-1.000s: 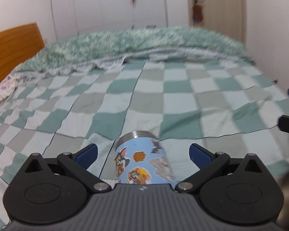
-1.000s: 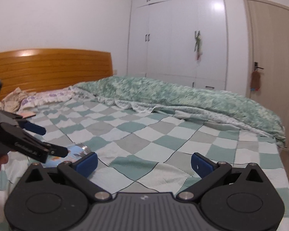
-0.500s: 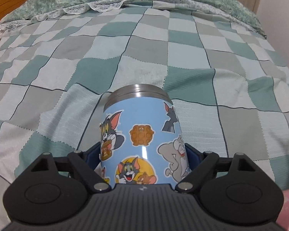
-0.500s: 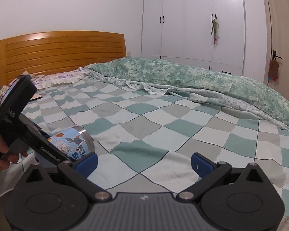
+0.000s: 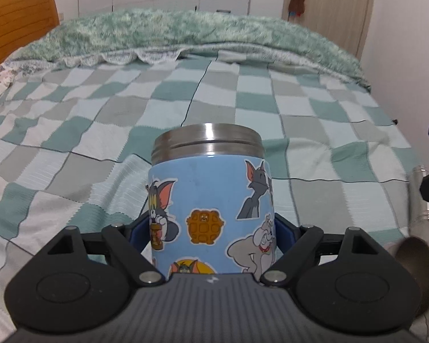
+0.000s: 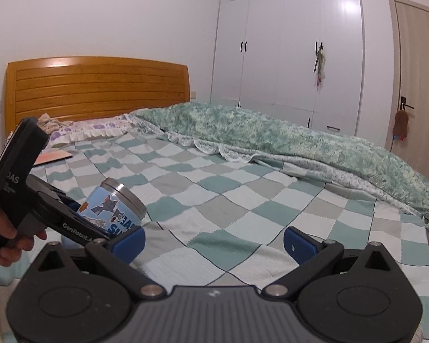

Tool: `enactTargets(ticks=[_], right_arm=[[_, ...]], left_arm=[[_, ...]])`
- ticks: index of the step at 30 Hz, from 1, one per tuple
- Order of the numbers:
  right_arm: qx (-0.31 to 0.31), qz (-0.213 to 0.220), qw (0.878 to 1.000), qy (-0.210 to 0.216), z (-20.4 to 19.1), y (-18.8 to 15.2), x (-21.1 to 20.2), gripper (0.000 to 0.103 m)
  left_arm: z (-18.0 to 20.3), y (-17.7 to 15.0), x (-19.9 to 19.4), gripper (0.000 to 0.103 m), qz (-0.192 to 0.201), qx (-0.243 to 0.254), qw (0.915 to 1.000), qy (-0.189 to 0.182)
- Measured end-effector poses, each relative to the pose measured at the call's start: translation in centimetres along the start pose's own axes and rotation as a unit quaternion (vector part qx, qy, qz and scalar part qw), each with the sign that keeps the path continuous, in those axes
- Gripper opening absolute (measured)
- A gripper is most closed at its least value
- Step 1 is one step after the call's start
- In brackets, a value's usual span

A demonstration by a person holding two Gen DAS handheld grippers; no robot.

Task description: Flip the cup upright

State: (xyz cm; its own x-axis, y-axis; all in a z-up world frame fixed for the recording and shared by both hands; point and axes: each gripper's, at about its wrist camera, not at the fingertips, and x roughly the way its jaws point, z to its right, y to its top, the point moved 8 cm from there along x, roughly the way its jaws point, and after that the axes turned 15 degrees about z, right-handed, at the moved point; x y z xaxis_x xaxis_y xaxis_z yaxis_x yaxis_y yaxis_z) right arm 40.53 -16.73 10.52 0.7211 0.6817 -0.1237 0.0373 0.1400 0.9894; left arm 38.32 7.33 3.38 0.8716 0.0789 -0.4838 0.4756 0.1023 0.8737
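Note:
The cup (image 5: 211, 205) is light blue with cartoon stickers and a steel threaded rim. My left gripper (image 5: 211, 228) is shut on its body, blue pads pressed on both sides, holding it above the checked blanket (image 5: 105, 131) with the rim pointing away and up. In the right wrist view the cup (image 6: 114, 205) is tilted in the left gripper at the left, rim up and to the right. My right gripper (image 6: 213, 237) is open and empty above the bed.
A green duvet (image 6: 286, 140) is bunched along the far side of the bed. A wooden headboard (image 6: 97, 88) and pillows (image 6: 91, 131) are at the left. A steel lid or object (image 5: 414, 260) shows blurred at the right edge of the left wrist view.
My left gripper closed around the lying cup, then lifted and tilted it so the rim points higher. The right gripper stayed open and shifted slightly.

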Motion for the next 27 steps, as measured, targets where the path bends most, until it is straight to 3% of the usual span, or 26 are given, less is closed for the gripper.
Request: enactTargets(ticks=[8,15,20,27], right_arm=[[0.001,0.015,1.0,-0.007,-4.5,2.4,-5.4,0.103],[0.005,0.021,1.0,-0.008,-9.5,2.4,-10.9,0.103],[0.021,0.013,1.0,-0.012,-11.9,0.3,-14.2,0.103],[0.04,-0.024,0.999,-0.027,-13.0,-4.2,-16.5,0.103]], left_arm=[[0.5,0.1,-8.5,0.085,0.029,0.006,0.9992,-0.028],[0.7,-3.0,-14.5,0.086,0.02,0.014,0.999,-0.038],[1.2,-6.5,-15.8,0.086,-0.002,0.016,0.9987,-0.049],[2.8,-11.0,-13.5,0.086,-0.043,0.029,0.9963,-0.069]])
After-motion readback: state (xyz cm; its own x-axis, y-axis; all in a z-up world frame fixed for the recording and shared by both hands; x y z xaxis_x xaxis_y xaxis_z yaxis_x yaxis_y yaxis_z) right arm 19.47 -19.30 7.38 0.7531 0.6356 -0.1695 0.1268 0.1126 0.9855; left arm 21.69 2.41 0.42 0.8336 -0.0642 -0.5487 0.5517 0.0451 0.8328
